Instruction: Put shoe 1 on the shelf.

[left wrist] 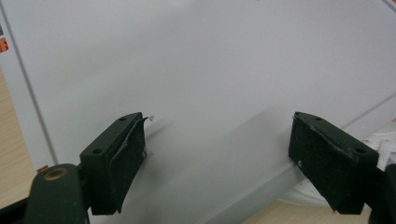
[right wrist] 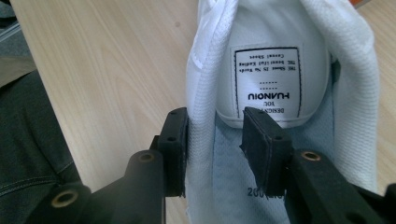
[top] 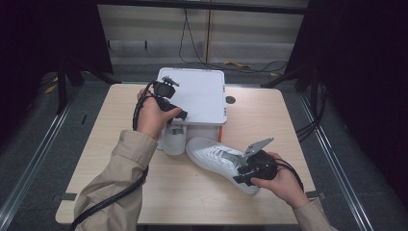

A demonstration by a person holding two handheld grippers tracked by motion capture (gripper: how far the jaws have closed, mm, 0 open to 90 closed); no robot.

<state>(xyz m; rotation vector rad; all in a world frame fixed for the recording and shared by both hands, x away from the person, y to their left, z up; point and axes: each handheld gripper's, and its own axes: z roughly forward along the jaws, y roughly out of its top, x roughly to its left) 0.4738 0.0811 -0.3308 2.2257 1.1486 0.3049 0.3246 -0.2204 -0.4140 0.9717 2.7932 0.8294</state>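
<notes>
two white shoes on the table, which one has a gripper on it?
The shoe lying lengthwise toward the person's right: the right gripper straddles its collar wall. The other shoe stands by the white box, untouched.

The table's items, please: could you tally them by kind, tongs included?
White shoes: 2, one lying, one by the box
White box: 1
Tongs: 2, left tongs, right tongs
Total: 5

My left hand (top: 153,115) holds the black two-jaw left gripper (top: 177,115) raised at table centre, jaws spread wide. My right hand (top: 283,182) holds the black two-jaw right gripper (top: 240,174) low, near the right edge, jaws partly closed, straddling white fabric. Beige sleeves (top: 118,180) cover both forearms.
</notes>
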